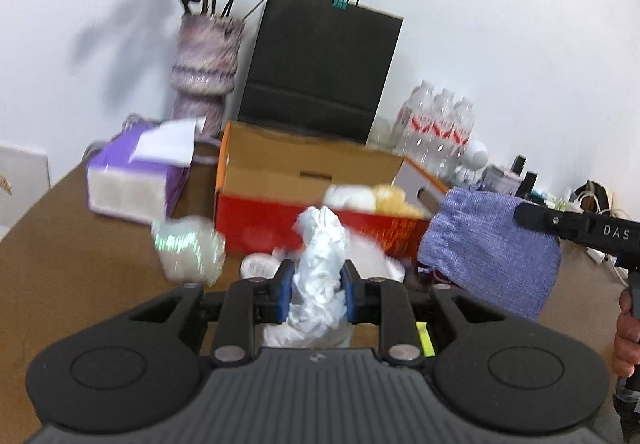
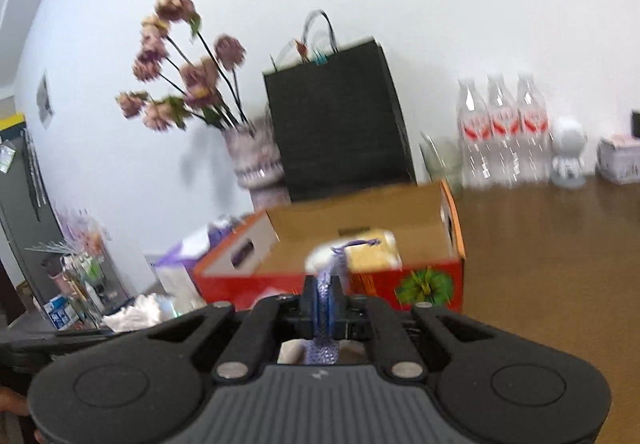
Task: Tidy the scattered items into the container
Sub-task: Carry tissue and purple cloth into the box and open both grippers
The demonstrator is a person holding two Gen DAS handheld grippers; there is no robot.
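An open red and orange cardboard box (image 1: pixel 280 222) stands mid-table and holds white and yellow soft items (image 1: pixel 376 198). My left gripper (image 1: pixel 317 290) is shut on a crumpled white plastic bag (image 1: pixel 320 256), held just in front of the box. My right gripper (image 2: pixel 325 306) is shut on a blue-purple woven drawstring pouch (image 2: pixel 326 296), held near the box's front wall (image 2: pixel 424 284). The pouch (image 1: pixel 492 248) hangs at the right of the left wrist view, by the box's right end. A shiny crumpled wrapper (image 1: pixel 188 250) and a small white round item (image 1: pixel 258 266) lie in front of the box.
A purple tissue box (image 1: pixel 136 172), a vase of dried flowers (image 1: pixel 206 72) and a black paper bag (image 1: pixel 320 64) stand behind the box. Water bottles (image 2: pixel 500 132) and a white figurine (image 2: pixel 568 152) stand at the back right. Brown tabletop (image 2: pixel 552 264) lies to the right.
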